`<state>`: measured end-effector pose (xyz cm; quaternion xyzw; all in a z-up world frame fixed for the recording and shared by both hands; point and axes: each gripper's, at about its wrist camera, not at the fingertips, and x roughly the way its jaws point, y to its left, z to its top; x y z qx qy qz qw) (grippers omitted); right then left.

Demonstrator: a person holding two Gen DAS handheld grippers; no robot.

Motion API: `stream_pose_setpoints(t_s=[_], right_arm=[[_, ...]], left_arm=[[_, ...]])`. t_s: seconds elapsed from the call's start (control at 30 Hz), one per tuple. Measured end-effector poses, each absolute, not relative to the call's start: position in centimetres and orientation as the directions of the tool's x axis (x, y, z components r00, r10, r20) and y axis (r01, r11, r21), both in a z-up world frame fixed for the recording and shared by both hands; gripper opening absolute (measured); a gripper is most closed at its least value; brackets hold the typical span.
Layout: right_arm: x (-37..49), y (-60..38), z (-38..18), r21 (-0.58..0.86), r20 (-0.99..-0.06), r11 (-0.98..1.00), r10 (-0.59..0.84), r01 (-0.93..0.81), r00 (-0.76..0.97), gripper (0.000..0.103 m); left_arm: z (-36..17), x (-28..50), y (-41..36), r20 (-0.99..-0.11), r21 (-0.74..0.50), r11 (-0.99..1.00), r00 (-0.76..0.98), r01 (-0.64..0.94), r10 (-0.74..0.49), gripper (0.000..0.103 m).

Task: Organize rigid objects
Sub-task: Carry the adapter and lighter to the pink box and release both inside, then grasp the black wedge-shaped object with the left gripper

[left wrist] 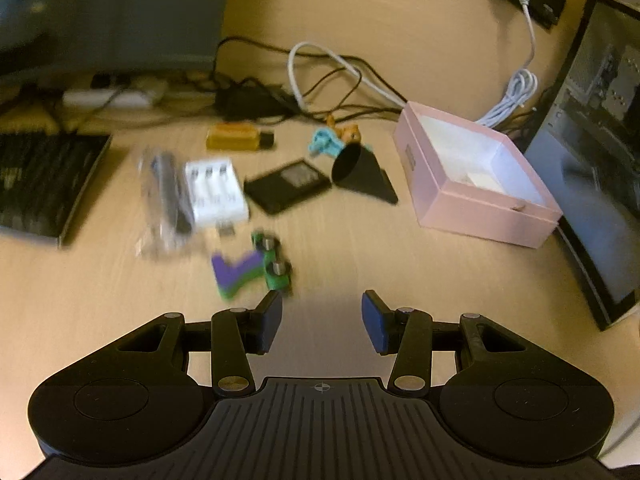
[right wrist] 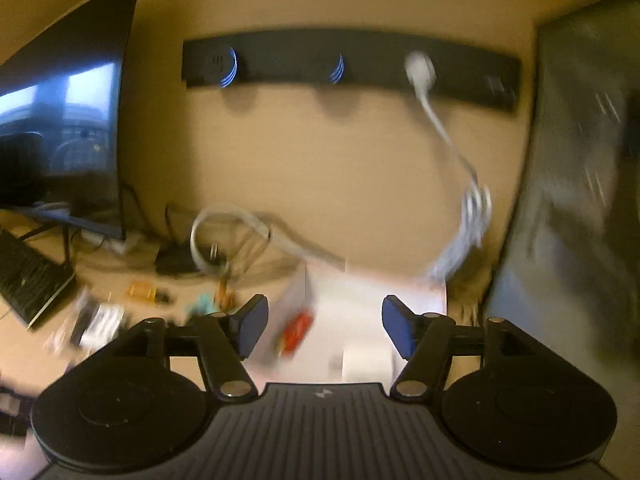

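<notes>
The likeliest slip is the left gripper [left wrist: 322, 322], spread open and empty, nudging the green and purple toy [left wrist: 250, 270] just beyond its left finger and skidding it across the counter [left wrist: 400, 260]. The right gripper [right wrist: 324, 328], also open, hovers over the pink box [right wrist: 360, 300] at far right.

left hand-held gripper [left wrist: 322, 320] and right hand-held gripper [right wrist: 324, 328] both gape wide, gripping nothing.
</notes>
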<state>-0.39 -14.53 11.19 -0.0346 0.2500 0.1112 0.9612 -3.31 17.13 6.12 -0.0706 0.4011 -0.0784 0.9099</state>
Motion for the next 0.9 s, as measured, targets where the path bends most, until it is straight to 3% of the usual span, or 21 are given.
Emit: stream_pose_setpoints(t_s=[0.17, 0.23, 0.43, 0.57, 0.67, 0.77, 0.9], right_arm=[[-3.3, -16.0, 7.0, 0.018, -0.668, 0.975, 0.176, -0.220, 0.723, 0.064], [-4.3, -16.6, 6.4, 0.026, -0.684, 0.983, 0.151, -0.184, 0.713, 0.064], [-6.2, -17.9, 6.3, 0.060, -0.692, 0.996, 0.092, -0.070, 0.716, 0.064], [-8.1, -18.4, 6.4, 0.032, -0.701, 0.999, 0.048, -0.036, 0.712, 0.064], [-9.6, -18.4, 6.4, -0.047, -0.695, 0.998, -0.012, -0.029, 0.719, 0.064], [-10.5, -18.9, 6.3, -0.081, -0.707, 0.997, -0.044, -0.019, 0.706, 0.064], [-10.6, -19.7, 6.0, -0.060, -0.726, 0.998, -0.058, 0.020, 0.685, 0.064]], left_arm=[[8.0, 1.3, 15.5, -0.690, -0.078, 0.969, 0.689, 0.235, -0.222, 0.049], [8.2, 3.7, 14.8, -0.693, -0.083, 0.959, 0.676, 0.270, -0.250, 0.049], [7.7, 10.8, 12.9, -0.681, -0.249, 0.934, 0.640, 0.256, -0.357, 0.049], [6.7, 13.5, 11.1, -0.687, -0.170, 0.957, 0.668, 0.236, -0.286, 0.048], [6.8, 14.3, 9.6, -0.690, -0.069, 0.895, 0.627, 0.440, -0.362, 0.052], [6.2, 14.8, 7.9, -0.721, 0.127, 0.812, 0.615, 0.569, -0.319, 0.051], [4.7, 16.7, 8.5, -0.792, 0.044, 0.803, 0.510, 0.595, -0.334, 0.050]])
